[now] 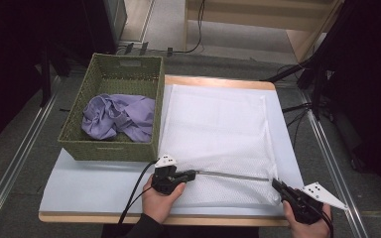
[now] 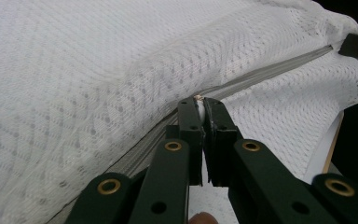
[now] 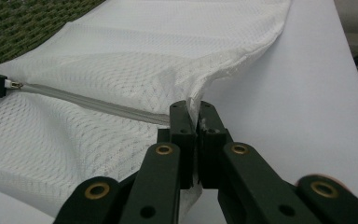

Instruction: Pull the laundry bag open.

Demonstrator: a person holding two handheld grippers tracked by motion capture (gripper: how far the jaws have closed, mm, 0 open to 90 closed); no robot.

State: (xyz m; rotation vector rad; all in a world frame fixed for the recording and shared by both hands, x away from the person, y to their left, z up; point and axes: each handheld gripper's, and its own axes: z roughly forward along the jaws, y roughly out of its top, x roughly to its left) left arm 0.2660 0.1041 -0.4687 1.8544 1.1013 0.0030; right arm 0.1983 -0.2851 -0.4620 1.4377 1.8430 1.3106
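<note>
White table (image 1: 79,186) bears a basket (image 1: 79,148) holding purple cloth (image 1: 119,116).

My left gripper (image 1: 192,174), right gripper (image 1: 276,184): black linked jaws, brass rivets, grey three-cornered plates, black cables; dark sleeve (image 1: 138,227) on left arm.

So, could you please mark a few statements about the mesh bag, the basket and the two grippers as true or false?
1. The left gripper is shut on the zipper pull of the mesh bag. True.
2. The right gripper hangs open above the table. False: it is shut on the bag's corner.
3. The purple cloth lies in the basket. True.
4. The basket stands on top of the bag. False: it stands beside it, at its left in the high view.
5. The zipper runs between the two grippers. True.
</note>
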